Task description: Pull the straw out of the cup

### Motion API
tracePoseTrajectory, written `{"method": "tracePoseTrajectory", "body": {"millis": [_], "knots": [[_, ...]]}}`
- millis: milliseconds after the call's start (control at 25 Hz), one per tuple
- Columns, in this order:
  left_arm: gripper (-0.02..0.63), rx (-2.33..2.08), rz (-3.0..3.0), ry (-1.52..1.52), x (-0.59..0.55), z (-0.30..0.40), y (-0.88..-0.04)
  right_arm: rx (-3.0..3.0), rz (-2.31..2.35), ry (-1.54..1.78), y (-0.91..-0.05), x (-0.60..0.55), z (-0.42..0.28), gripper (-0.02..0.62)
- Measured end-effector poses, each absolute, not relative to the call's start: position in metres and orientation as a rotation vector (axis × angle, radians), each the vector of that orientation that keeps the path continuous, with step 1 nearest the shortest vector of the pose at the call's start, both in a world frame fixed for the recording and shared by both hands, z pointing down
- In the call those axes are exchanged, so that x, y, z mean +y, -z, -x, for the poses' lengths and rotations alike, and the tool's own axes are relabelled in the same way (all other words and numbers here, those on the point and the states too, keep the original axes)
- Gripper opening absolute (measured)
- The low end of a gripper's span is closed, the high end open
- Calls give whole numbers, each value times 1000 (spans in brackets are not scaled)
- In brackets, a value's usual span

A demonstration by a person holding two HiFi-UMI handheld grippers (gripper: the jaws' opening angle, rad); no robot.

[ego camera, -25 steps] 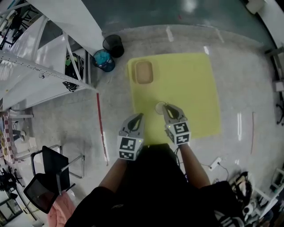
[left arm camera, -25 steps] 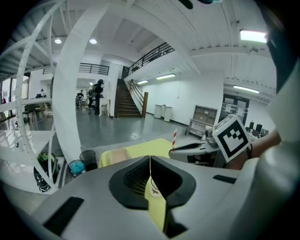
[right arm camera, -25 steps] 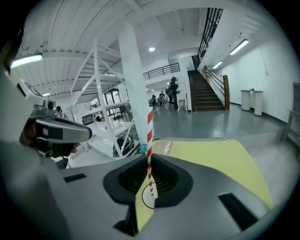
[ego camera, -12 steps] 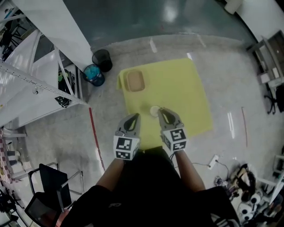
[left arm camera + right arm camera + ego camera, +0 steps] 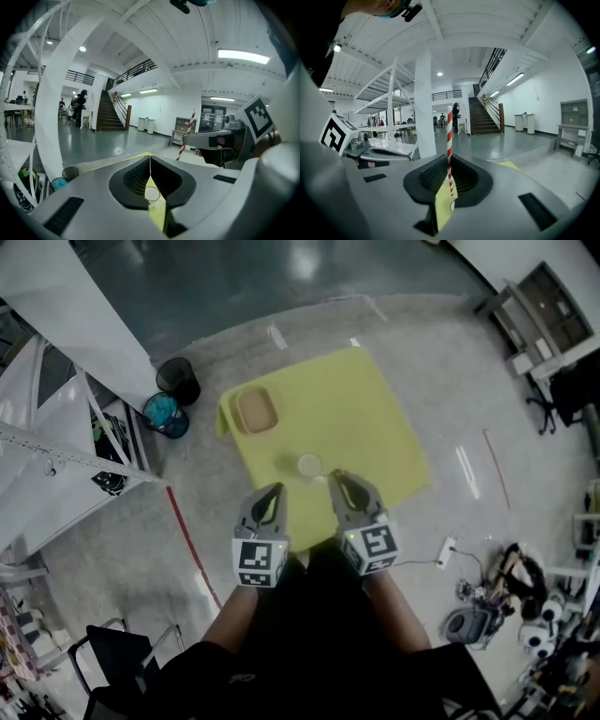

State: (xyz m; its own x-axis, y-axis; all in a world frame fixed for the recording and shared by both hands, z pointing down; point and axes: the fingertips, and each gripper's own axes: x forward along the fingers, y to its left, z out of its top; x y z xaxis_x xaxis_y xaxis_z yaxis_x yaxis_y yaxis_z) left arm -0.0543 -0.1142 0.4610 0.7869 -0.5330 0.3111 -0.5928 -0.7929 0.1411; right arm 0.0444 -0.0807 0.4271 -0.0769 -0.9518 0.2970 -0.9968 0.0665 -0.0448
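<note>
A clear cup [image 5: 309, 465] stands on the yellow table [image 5: 366, 409], just beyond both grippers. My right gripper [image 5: 336, 477] is shut on a red-and-white striped straw [image 5: 449, 145], which stands upright between its jaws; the straw's lower end hangs above the cup's rim [image 5: 453, 206]. The left gripper view shows that straw [image 5: 186, 137] at the right gripper's tip. My left gripper [image 5: 277, 489] is held level beside it, jaws together with nothing in them. Through the gap behind its fingertips the cup [image 5: 152, 193] shows.
A tan tray [image 5: 255, 411] lies at the table's far left corner. A black bin [image 5: 178, 381] and a blue bin [image 5: 165, 414] stand on the floor left of the table, beside white frames. A power strip [image 5: 445, 549] lies at the right.
Both grippers have risen, the right one more, and it has drawn back from the cup with the straw in its jaws. The head camera has swung, shifting the table up and left.
</note>
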Motion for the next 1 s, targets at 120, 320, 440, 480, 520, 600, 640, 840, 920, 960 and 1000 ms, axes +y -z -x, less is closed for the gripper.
{"method": "tracePoseTrajectory", "body": {"millis": [120, 320, 440, 480, 520, 600, 640, 840, 920, 960, 1000], "knots": [[46, -881, -2770, -349, -114, 49, -447, -2163, -2010, -324, -413, -74, -48, 38], [46, -918, -2774, -335, -123, 36, -435, -2219, -1979, -322, -405, -79, -48, 37], [46, -928, -2767, -335, -122, 30, -430, -2224, -1966, -313, -404, -82, -50, 37], [46, -936, -2766, -335, -122, 28, -429, -2222, -1962, -317, -403, -83, -52, 37], [46, -945, -2764, -332, -122, 27, -427, -2226, -1955, -315, -401, -84, -53, 37], [46, -964, -2763, -325, -125, 27, -426, -2240, -1948, -307, -398, -83, -54, 37], [46, -973, -2764, -324, -127, 27, -425, -2245, -1946, -306, -397, -84, -54, 37], [46, -1017, -2766, -318, -133, 31, -419, -2278, -1939, -309, -393, -87, -59, 37], [46, -1027, -2753, -313, -129, 27, -418, -2291, -1946, -326, -391, -86, -67, 37], [46, -1030, -2749, -311, -128, 25, -418, -2296, -1944, -327, -390, -85, -71, 37], [46, -1034, -2751, -308, -127, 23, -417, -2298, -1937, -322, -390, -85, -73, 36]]}}
